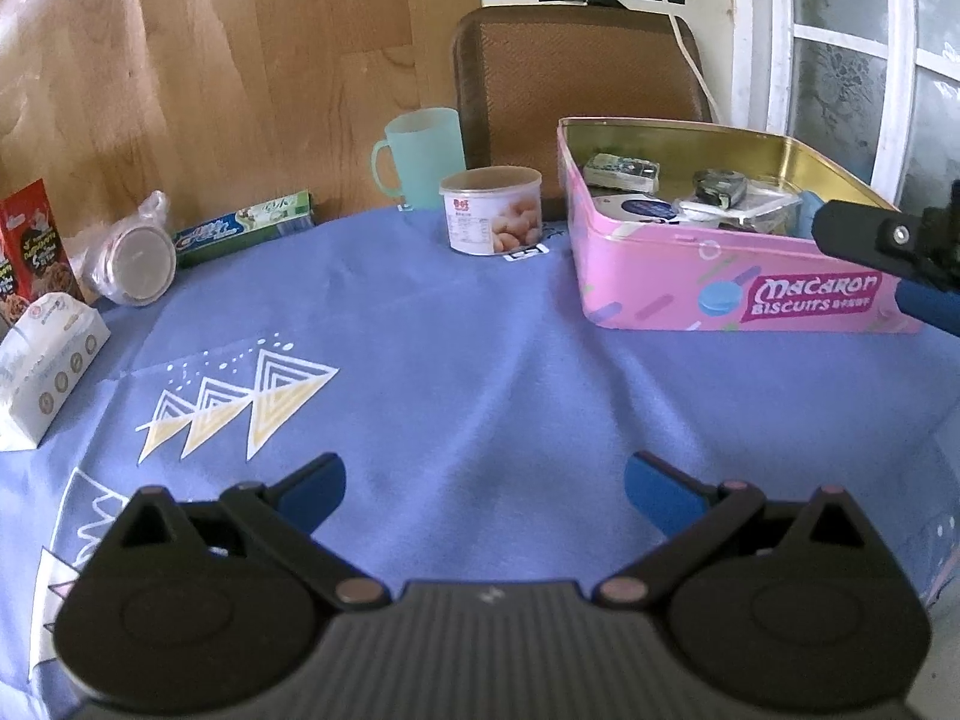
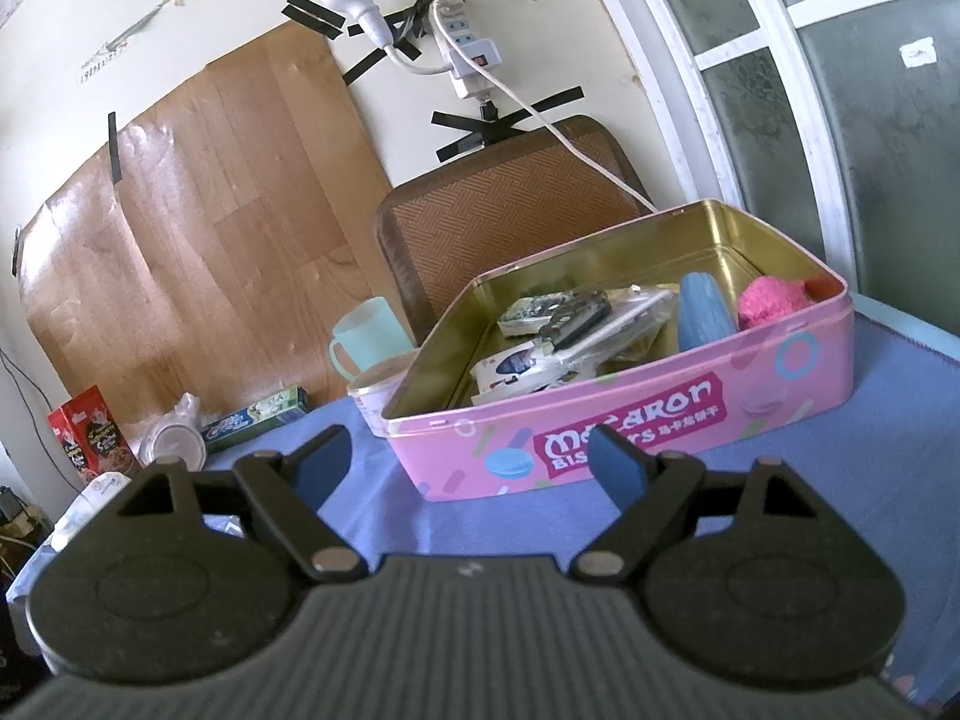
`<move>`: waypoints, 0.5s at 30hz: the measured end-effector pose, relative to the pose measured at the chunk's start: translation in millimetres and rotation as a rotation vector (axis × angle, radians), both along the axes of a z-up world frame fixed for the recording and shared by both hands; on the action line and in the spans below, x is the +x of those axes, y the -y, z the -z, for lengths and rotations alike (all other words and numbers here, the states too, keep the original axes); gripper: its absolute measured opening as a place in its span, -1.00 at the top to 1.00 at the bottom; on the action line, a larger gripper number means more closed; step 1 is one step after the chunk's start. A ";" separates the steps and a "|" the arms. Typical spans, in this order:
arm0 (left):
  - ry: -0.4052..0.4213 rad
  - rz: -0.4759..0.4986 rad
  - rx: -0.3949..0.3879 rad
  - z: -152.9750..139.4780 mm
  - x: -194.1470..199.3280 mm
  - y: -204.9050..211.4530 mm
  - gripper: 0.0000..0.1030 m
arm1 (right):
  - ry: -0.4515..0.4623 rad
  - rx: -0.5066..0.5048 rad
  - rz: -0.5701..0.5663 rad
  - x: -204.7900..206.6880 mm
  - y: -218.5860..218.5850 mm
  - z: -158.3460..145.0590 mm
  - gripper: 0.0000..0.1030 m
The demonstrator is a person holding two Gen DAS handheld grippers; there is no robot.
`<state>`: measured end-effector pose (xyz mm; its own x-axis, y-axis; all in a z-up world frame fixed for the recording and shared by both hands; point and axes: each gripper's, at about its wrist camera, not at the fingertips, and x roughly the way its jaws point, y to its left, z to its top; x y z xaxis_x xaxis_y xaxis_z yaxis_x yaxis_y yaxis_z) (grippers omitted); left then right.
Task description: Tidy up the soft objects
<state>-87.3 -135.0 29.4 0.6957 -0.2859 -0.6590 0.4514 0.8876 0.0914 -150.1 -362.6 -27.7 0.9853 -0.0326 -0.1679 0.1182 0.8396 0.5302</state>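
Now, left gripper (image 1: 485, 487): jaws wide apart, nothing between them, over bare blue cloth (image 1: 450, 360) at the near side of the table.
Right gripper (image 2: 469, 463): jaws spread wide, holding nothing, just in front of the tin's near wall; in the left view its finger shows at the far right edge, beside the tin.
Tin (image 2: 660, 420): pink, lid off, gold inside, on the cloth at the right.
Pink plush (image 2: 771, 300): soft fuzzy lump inside the tin, at its right end.
Blue pad (image 2: 702, 315): standing on edge in the tin, just left of the plush.
Other tin contents: packets and small dark items in the middle and left part; too jumbled to name.
Can (image 1: 491, 210): round, white-lidded, just left of the tin.
Mug (image 1: 420, 156): pale green, behind the can.
Far left: green box (image 1: 246, 228), bagged cup (image 1: 135, 258), red box (image 1: 30, 252), white carton (image 1: 48, 366).
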 end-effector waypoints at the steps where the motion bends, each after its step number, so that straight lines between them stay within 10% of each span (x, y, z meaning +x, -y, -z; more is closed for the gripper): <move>1: 0.003 0.000 0.000 -0.2 -0.2 0.1 -1.00 | 0.001 0.000 0.002 0.1 0.2 0.2 -0.70; 15: 0.003 -0.013 -0.001 0.4 1.4 -0.4 -1.00 | -0.011 0.010 0.001 2.9 1.4 4.3 -0.70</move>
<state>-85.8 -134.6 29.1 0.7011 -0.2778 -0.6567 0.4398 0.8934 0.0916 -147.1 -363.9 -31.9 0.9834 -0.0317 -0.1788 0.1245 0.8343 0.5371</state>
